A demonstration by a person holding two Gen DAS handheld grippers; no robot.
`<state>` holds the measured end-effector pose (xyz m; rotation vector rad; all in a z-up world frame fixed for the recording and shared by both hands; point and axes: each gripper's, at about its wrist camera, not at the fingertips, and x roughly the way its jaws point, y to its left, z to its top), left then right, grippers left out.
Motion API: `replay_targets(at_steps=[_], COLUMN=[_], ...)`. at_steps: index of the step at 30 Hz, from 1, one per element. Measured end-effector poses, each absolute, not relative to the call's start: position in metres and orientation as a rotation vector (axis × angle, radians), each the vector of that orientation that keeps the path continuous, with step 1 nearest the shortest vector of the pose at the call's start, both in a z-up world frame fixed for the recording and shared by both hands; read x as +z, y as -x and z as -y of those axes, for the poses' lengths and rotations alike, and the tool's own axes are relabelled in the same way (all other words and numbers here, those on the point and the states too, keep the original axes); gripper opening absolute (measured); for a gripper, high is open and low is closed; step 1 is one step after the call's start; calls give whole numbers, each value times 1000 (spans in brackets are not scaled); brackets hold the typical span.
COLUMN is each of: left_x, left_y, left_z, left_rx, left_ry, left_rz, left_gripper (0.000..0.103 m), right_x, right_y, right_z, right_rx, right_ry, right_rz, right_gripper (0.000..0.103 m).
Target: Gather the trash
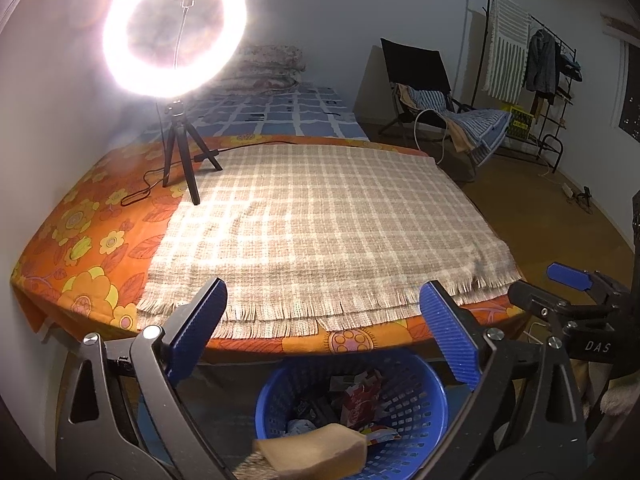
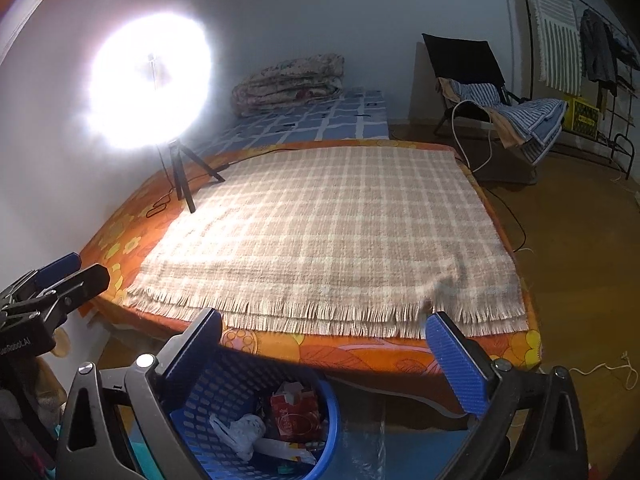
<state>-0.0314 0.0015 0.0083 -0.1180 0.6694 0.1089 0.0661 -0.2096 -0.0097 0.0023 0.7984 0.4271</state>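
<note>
Down at six o'clock sits the blue basket, trash heaped inside: a red packet, a tan sponge-like block and a white plastic bag. The left gripper hangs over it, fingers spread wide, nothing between them. The right gripper is just the same, wide apart and empty, basket at its seven o'clock. Beyond, the checked blanket covers the orange floral bed. At eleven o'clock, the ring light blazes on its tripod.
</note>
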Motion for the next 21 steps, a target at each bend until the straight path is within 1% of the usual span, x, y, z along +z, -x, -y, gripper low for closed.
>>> replay_targets(at_steps=[21], left_x=[9], left_y=[29], left_z=[-3], left_rx=[132], left_ry=[119], left_rz=[-680], left_gripper=[101], right_x=[-14], right_y=[-65], right_z=[210], right_rx=[430], right_ry=[-20], right_rz=[-815], right_gripper=[103])
